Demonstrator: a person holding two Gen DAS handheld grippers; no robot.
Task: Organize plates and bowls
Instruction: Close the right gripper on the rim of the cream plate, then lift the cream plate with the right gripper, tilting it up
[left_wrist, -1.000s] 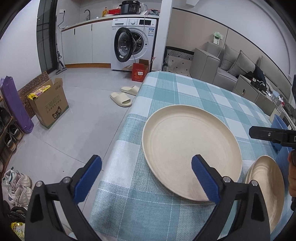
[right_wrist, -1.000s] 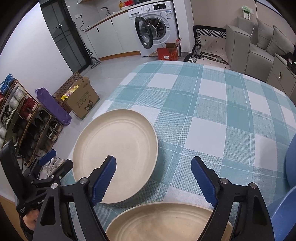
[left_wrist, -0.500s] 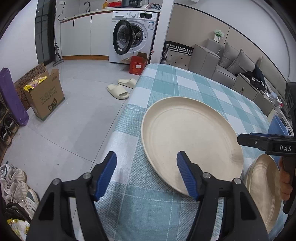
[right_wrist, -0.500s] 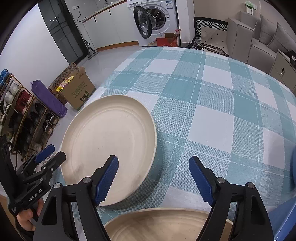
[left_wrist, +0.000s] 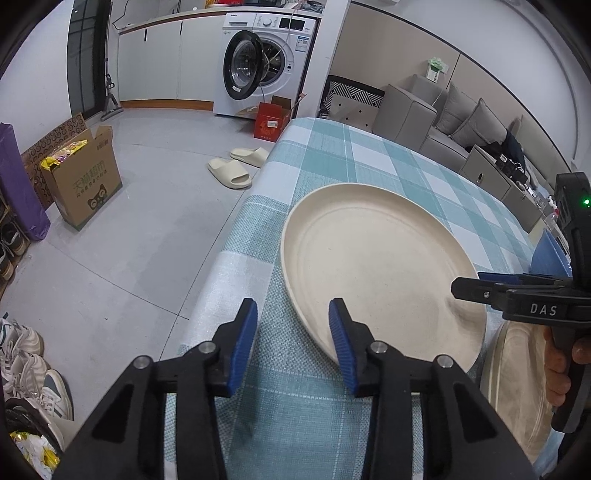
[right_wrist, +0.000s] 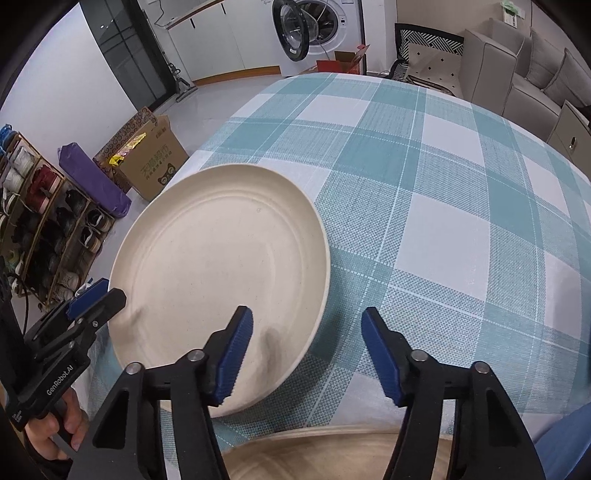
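Large cream plate (left_wrist: 380, 273) flat on the checked counter (right_wrist: 424, 192), near its left edge. Left tool (left_wrist: 293, 341) partly open, empty, straddling the near rim. Right tool (right_wrist: 306, 354) wide open, empty, its left pad over the plate's near rim. Second plate (left_wrist: 517, 384) just beside. Advice: seat one pad under the rim before squeezing; lift level.

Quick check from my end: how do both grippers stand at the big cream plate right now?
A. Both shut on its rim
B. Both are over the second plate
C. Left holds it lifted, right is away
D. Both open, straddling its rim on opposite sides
D: the left gripper and right gripper each have one finger over the cream plate and one outside its rim, jaws apart.
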